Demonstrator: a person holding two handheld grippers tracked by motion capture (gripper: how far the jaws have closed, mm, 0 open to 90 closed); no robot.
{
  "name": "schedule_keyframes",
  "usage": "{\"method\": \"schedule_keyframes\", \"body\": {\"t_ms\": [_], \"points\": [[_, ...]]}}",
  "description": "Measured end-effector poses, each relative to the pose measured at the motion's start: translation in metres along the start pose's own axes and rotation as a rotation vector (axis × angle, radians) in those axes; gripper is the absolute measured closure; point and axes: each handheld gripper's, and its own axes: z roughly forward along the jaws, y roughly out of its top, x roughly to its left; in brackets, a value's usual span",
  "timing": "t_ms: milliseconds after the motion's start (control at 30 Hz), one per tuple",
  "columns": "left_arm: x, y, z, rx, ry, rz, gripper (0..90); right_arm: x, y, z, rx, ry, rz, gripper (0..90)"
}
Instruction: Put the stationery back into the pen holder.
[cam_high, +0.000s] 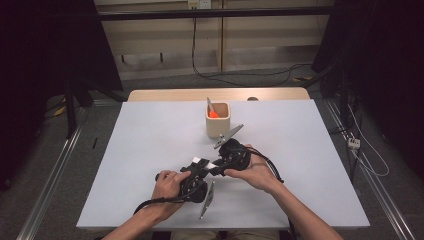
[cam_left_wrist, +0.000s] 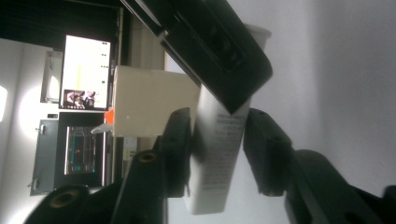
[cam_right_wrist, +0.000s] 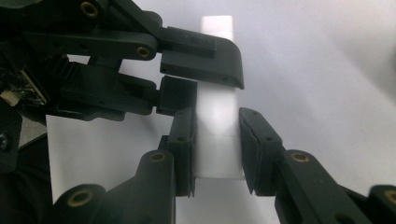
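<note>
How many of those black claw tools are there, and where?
2. The left gripper and the right gripper meet over the near middle of the table, each clamped on the same white tube. No others seem hidden.

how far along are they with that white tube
Already done: an orange-handled tool stands in the beige cup. In hand: the white tube sits between the jaws of both grippers near the table's middle; the right gripper clamps one end, the left gripper grips the printed body. Left: the tube is not yet in the cup, if that is where it goes.
</note>
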Motion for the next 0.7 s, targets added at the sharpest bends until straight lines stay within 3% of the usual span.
{"method": "schedule_keyframes", "body": {"t_ms": [233,567,700], "points": [[-0.0015,-0.0004,0.0015,-0.013,0.007,0.031,67.6,-0.0021,-0.0003,-0.0016,-0.009,0.006,0.017,67.9],[-0.0002,-0.0006,0.003,-0.036,-0.018,-0.024,69.3,-0.0045,-0.0021,-0.0045,-0.016,0.014,0.033,67.5],[0.0012,-0.0013,0.0023,-0.034,-0.043,-0.057,69.5,-0.003,-0.0019,-0.0041,-0.015,0.0,0.016,67.2]]}}
